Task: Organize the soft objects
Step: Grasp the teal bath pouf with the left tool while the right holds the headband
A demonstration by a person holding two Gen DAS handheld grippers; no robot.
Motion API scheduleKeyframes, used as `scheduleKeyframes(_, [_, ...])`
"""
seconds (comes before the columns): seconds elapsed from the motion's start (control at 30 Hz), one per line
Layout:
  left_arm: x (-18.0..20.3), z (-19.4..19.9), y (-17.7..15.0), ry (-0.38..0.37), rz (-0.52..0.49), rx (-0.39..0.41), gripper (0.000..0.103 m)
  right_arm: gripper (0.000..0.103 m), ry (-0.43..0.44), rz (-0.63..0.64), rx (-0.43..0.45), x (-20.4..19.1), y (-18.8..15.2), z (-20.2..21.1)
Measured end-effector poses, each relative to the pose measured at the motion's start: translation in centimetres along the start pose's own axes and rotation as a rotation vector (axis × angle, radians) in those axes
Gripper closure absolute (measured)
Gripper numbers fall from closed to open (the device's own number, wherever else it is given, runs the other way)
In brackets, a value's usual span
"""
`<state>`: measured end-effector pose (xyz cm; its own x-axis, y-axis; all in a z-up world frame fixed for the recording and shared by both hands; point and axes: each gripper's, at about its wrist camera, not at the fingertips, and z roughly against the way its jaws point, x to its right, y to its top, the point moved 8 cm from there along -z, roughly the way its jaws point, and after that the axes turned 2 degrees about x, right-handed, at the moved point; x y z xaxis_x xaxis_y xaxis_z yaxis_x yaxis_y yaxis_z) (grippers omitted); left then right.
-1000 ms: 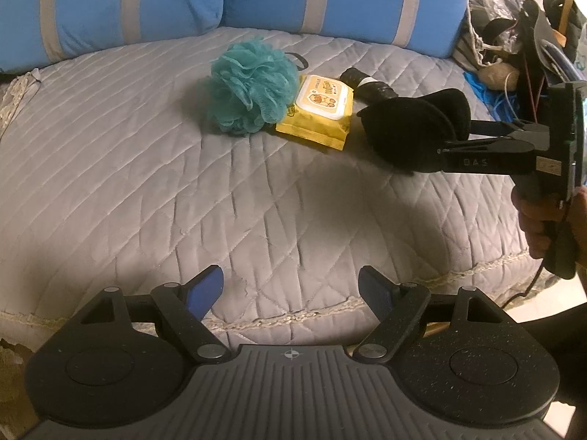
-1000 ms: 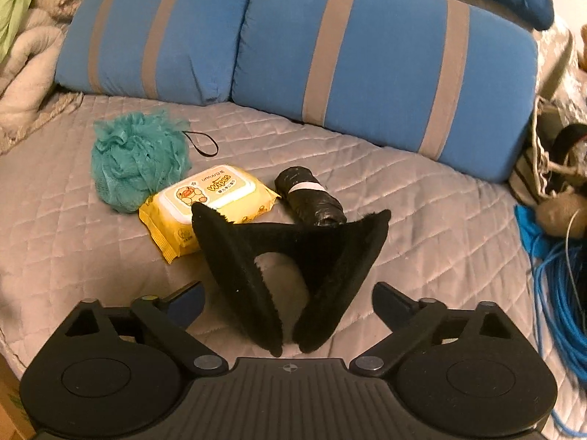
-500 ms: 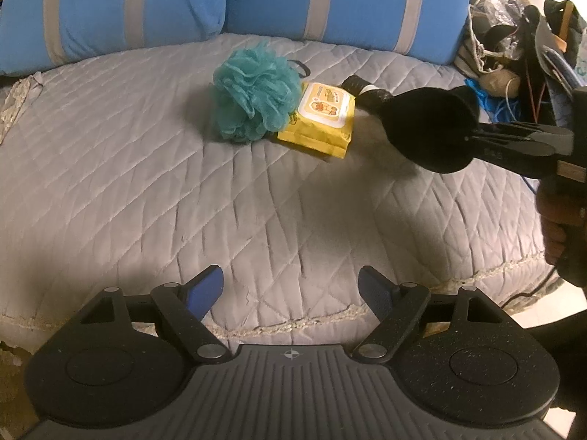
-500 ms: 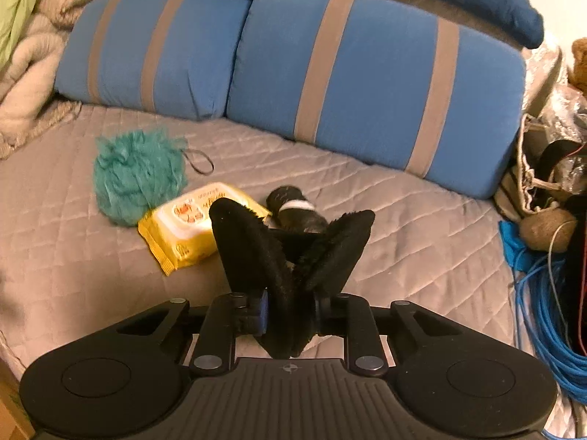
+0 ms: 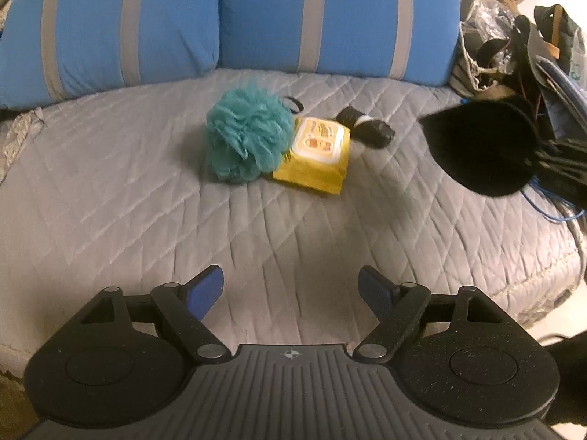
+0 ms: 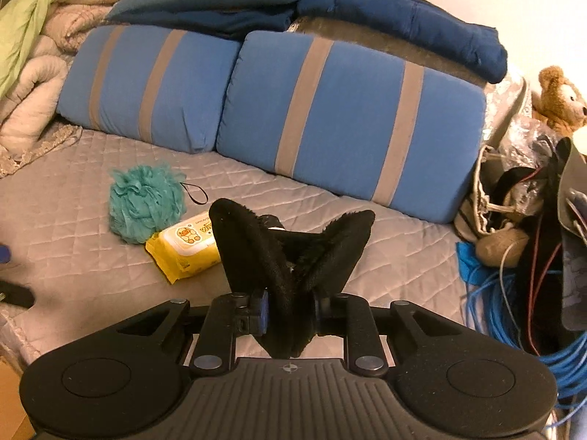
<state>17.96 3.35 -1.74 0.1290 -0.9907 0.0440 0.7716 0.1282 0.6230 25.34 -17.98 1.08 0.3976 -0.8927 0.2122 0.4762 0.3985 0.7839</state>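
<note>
1. Grey quilted bed cover point(image 5: 121, 198), spread wide.
2. Two blue striped pillows point(image 5: 337, 18) along the far edge.
3. Teal bath pouf point(image 5: 247, 139) touching yellow wipes pack point(image 5: 315, 156).
4. Black roll point(image 5: 367, 130) just behind.

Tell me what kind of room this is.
Most likely a bedroom, with the work done on a bed: a grey quilted bedspread, two blue striped pillows propped along its far side, folded blankets heaped in the corner, and a teddy bear beside the clutter.

Grey quilted bed point(image 5: 154, 198), blue pillows point(image 6: 345, 117)
</note>
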Motion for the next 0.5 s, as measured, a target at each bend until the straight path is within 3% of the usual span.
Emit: scheduleKeyframes(0.5, [-0.5,-3.0,3.7,0.023,-0.034,0.105,0.022,0.079,0.016,-0.104,-0.042,1.7,-2.7,5.8])
